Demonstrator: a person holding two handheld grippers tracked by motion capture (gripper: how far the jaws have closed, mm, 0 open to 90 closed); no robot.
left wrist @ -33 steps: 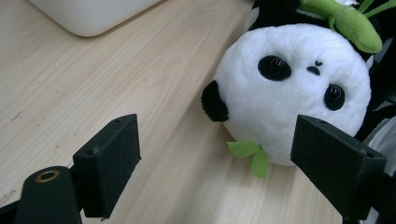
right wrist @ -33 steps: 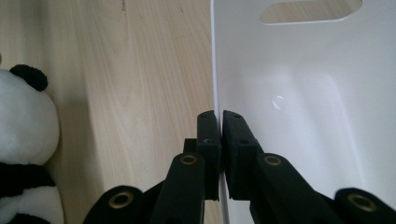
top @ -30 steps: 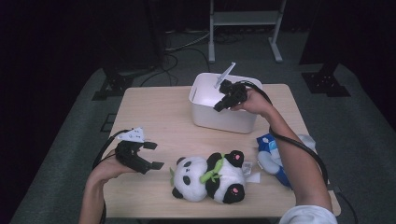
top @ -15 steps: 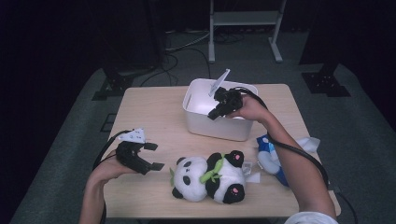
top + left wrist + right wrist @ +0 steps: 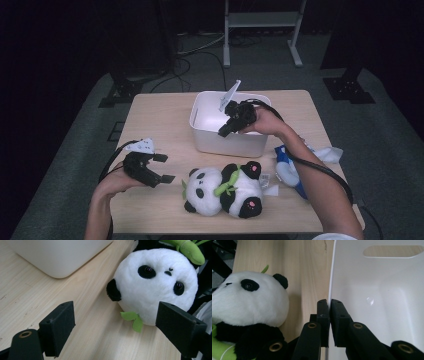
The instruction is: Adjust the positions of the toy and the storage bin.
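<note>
A white plastic bin [image 5: 230, 142] stands on the wooden table [image 5: 155, 120] at mid-back. My right gripper [image 5: 223, 131] reaches over it from the right, shut on the bin's near wall; in the right gripper view the rim [image 5: 331, 277] runs between the closed gripper [image 5: 329, 305]. A panda plush [image 5: 225, 190] holding a green bamboo stalk lies in front of the bin. My left gripper [image 5: 166, 168] hovers open just left of the panda's head, nothing between its jaws. In the left gripper view the panda's face [image 5: 155, 285] lies just beyond the open gripper [image 5: 117, 315].
A blue and white plush toy [image 5: 290, 167] and a white cloth [image 5: 327, 154] lie at the table's right edge under my right forearm. A metal stand [image 5: 262, 30] is on the floor behind the table. Bare wood stretches left of the bin.
My right gripper has pulled the white bin to the left and a little toward me, closer to the panda. The left gripper and the panda have stayed put.
</note>
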